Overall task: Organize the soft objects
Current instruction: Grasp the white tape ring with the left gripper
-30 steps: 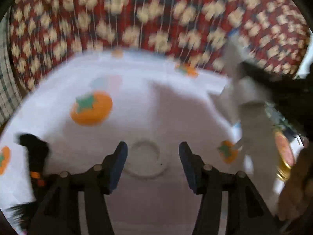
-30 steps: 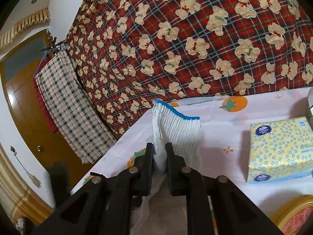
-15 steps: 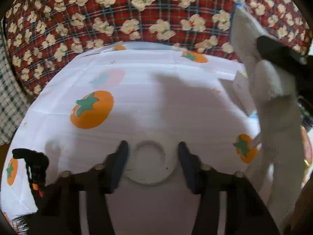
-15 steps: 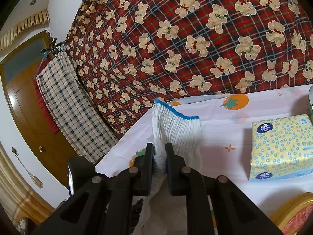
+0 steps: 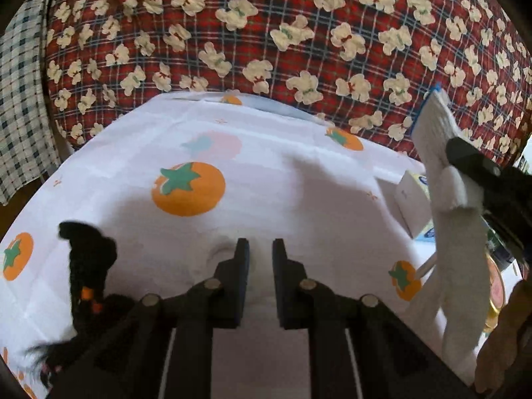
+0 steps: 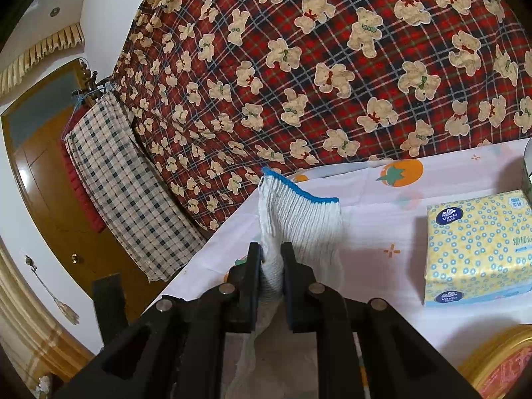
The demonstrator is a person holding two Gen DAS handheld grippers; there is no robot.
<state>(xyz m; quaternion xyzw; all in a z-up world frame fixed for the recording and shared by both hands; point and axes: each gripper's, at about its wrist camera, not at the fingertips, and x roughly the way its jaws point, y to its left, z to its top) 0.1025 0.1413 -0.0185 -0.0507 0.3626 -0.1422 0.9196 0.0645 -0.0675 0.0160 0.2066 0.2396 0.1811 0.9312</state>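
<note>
on the white tablecloth printed with orange fruit: left gripper just closed down, jaws nearly together, pinching a raised fold of the cloth. off to the right, above the cloth, right gripper clamped on a white knit glove with blue cuff pointing up. black fuzzy item at near left; yellow tissue pack at right.

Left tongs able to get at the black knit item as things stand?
Probably not yet. The black knit item lies close on their left, nothing between, but the left tongs have just been closing and seem to pinch white fabric; they'd have to let go first.
</note>
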